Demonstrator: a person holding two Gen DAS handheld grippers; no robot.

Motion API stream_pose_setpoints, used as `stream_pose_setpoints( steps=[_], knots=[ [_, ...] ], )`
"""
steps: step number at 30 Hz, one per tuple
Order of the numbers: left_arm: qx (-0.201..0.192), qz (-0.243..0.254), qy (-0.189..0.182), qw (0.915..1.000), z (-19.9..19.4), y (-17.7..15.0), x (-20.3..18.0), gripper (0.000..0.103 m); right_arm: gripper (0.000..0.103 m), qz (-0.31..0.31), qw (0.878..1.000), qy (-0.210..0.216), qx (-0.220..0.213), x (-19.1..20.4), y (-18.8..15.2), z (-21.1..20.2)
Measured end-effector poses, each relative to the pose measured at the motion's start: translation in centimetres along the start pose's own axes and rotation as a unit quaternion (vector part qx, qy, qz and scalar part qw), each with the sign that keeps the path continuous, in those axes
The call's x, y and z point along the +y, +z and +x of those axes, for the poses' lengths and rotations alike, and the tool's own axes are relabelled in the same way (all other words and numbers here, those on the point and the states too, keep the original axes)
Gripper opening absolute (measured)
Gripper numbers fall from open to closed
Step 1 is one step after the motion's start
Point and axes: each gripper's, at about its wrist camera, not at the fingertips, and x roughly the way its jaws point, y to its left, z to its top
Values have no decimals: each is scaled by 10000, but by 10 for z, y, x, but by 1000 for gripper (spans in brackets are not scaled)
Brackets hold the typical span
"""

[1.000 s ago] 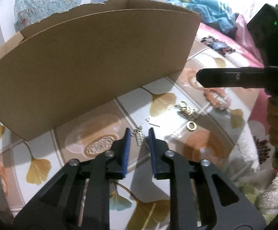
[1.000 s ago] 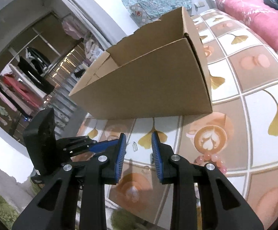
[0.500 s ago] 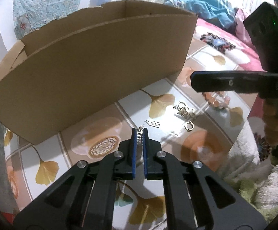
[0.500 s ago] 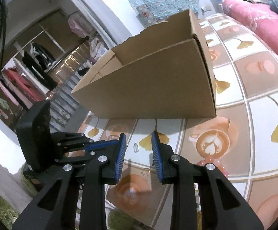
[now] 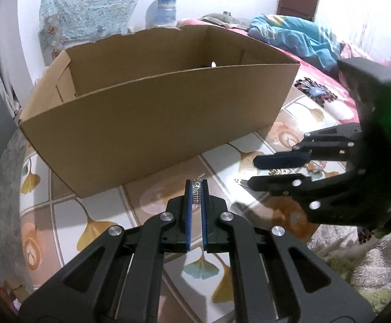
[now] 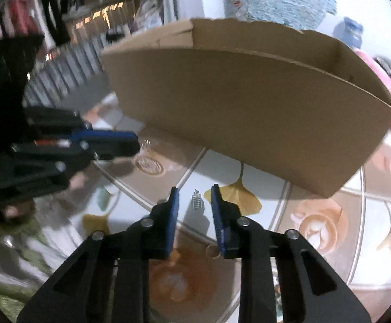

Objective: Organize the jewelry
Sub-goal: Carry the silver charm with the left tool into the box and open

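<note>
The left gripper (image 5: pixel 196 188) was found clenched on a small silver earring (image 5: pixel 197 193), pinched between its blue pads with the hook showing above the tips. A second earlier the same piece had lain on the patterned mat (image 5: pixel 109 215) between open jaws; it had since been closed upon and lifted clear of the mat, with the cardboard box (image 5: pixel 152 118) seen from higher, its inside now partly in view. The pick-up was therefore judged complete, and carriage over the near wall of the box was judged to be the step in hand. The right gripper (image 6: pixel 194 202) had been swung across to a matching earring (image 6: pixel 197 202) lying flat on the mat; its jaws had just been closing, the earring was seen between them, but no pad was seen pressing on it, so it was recorded as released. A gold ring (image 6: pixel 212 251) was noted on the mat beneath that gripper. Remaining pieces were seen near the right gripper in the left view, partly hidden. The task was judged to be at an early stage.
</note>
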Motion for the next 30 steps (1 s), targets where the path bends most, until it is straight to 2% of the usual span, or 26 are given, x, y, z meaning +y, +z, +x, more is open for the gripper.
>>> stream_pose_setpoints(
  steps=[6, 10, 14, 24, 30],
  knots=[
    [-49, -184, -130, 9997, 4, -6, 13, 5, 13, -354, 9981, -329, 392, 9, 5, 16],
    [-94, -240, -197, 9995, 5, -9, 17, 5, 5, -335, 9978, -231, 518, 7, 9, 19],
    [-121, -290, -241, 9992, 5, -12, 21, 5, 5, -250, 9980, -150, 570, 5, 9, 20],
    [-226, -333, -194, 9990, -5, -14, 23, 5, 5, -7, 9992, -52, 387, 2, 6, 4],
    [-504, -295, -195, 9981, -29, -9, 16, 5, 5, 96, 9999, 24, -82, -2, 11, -33]
  ],
)
